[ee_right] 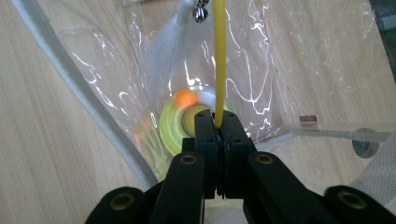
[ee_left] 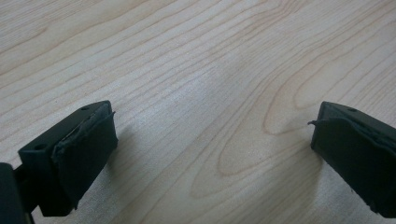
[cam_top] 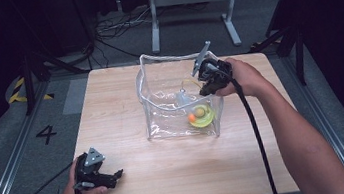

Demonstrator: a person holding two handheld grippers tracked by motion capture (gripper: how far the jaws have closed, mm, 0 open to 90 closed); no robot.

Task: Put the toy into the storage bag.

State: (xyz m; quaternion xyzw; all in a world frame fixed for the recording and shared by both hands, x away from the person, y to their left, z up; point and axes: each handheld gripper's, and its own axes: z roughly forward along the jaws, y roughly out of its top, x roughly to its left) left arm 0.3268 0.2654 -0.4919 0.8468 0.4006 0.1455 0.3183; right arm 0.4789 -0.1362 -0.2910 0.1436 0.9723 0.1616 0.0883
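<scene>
1. The right hand-held gripper [ee_right: 218, 122] is clenched on a thin yellow wand [ee_right: 219, 60], held over the open top of a clear plastic bag [cam_top: 162, 113].
2. The wand's white feather [ee_right: 163, 56] and small bell [ee_right: 201, 15] hang inside the bag, above a yellow-green disc toy [cam_top: 203, 115] with an orange ball [cam_top: 192, 117].
3. The left hand-held gripper [cam_top: 118, 174] rests released on the tabletop [cam_top: 111, 110], well apart from the bag.

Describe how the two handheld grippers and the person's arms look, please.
Both the left gripper and the right gripper are black, each with a grey three-cornered plate on top and a black cable trailing off. The jaws are blocky, with black pads and brass-coloured pivot screws. The forearms are bare, without sleeves.
</scene>
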